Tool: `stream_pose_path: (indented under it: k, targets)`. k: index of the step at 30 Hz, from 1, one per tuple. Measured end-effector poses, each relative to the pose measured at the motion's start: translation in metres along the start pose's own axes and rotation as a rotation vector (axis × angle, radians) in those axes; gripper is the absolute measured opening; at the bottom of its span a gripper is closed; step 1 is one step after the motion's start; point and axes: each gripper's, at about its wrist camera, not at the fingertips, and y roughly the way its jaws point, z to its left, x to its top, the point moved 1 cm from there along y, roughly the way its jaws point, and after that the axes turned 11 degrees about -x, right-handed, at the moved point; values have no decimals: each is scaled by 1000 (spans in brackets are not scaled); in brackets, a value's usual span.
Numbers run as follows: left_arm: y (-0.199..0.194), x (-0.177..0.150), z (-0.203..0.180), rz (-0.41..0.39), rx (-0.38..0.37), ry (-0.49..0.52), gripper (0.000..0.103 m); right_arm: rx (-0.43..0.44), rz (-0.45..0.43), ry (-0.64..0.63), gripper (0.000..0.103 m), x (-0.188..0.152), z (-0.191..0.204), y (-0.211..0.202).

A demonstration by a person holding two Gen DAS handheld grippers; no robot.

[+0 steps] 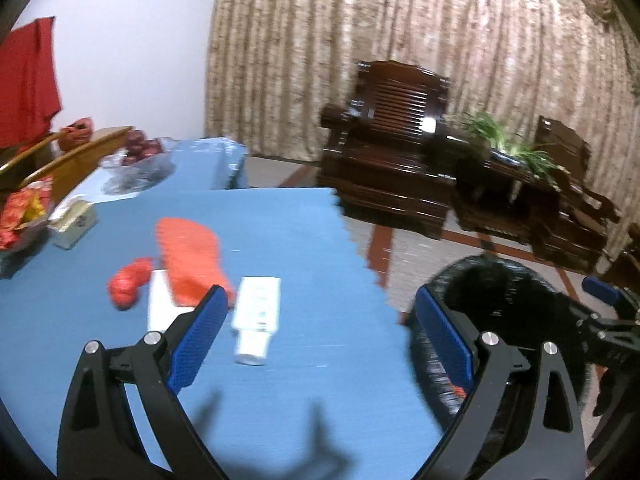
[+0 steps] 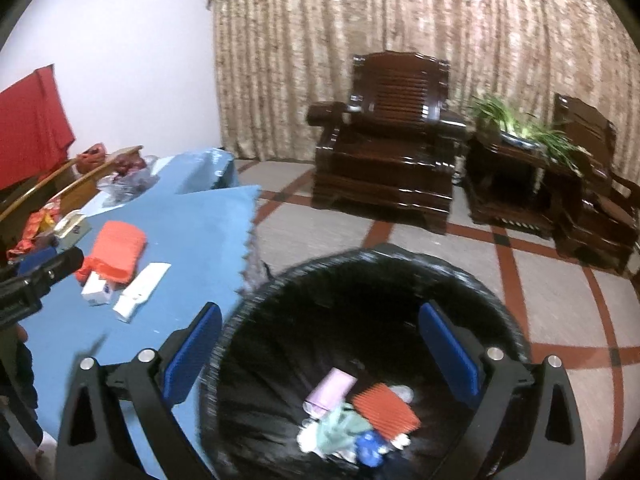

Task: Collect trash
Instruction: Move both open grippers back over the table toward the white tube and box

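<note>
My left gripper (image 1: pixel 320 328) is open and empty above the blue table (image 1: pixel 300 380). Just ahead of it lie a white tube (image 1: pixel 256 316), a white box (image 1: pixel 164 304), an orange foam net sleeve (image 1: pixel 188 256) and a red crumpled wrapper (image 1: pixel 128 284). My right gripper (image 2: pixel 320 344) is open and empty over the black-lined trash bin (image 2: pixel 360 280), which stands on the floor at the table's right edge. Inside the bin lie a pink packet (image 2: pixel 332 392), an orange net piece (image 2: pixel 386 410) and crumpled scraps (image 2: pixel 340 428). The bin (image 1: pixel 500 292) also shows in the left wrist view.
A tissue box (image 1: pixel 74 220) and a bowl of red-wrapped snacks (image 1: pixel 20 216) stand at the table's left. A glass bowl of apples (image 1: pixel 140 152) sits farther back. Dark wooden armchairs (image 2: pixel 384 136) and a plant stand (image 2: pixel 516 168) line the curtain wall.
</note>
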Motion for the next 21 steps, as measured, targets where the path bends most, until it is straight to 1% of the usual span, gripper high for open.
stream_pose_path:
  k: [7, 12, 18, 21]
  targets:
    - [-20, -3, 57, -14, 104, -45, 92, 85, -31, -55, 97, 15, 60, 7]
    - [-28, -7, 94, -14, 168, -70, 92, 130, -36, -81, 97, 20, 95, 16]
    - [-23, -14, 127, 5, 209, -94, 92, 169, -17, -98, 97, 17, 135, 35]
    - [-18, -20, 137, 18, 224, -106, 92, 179, -6, -116, 97, 11, 156, 46]
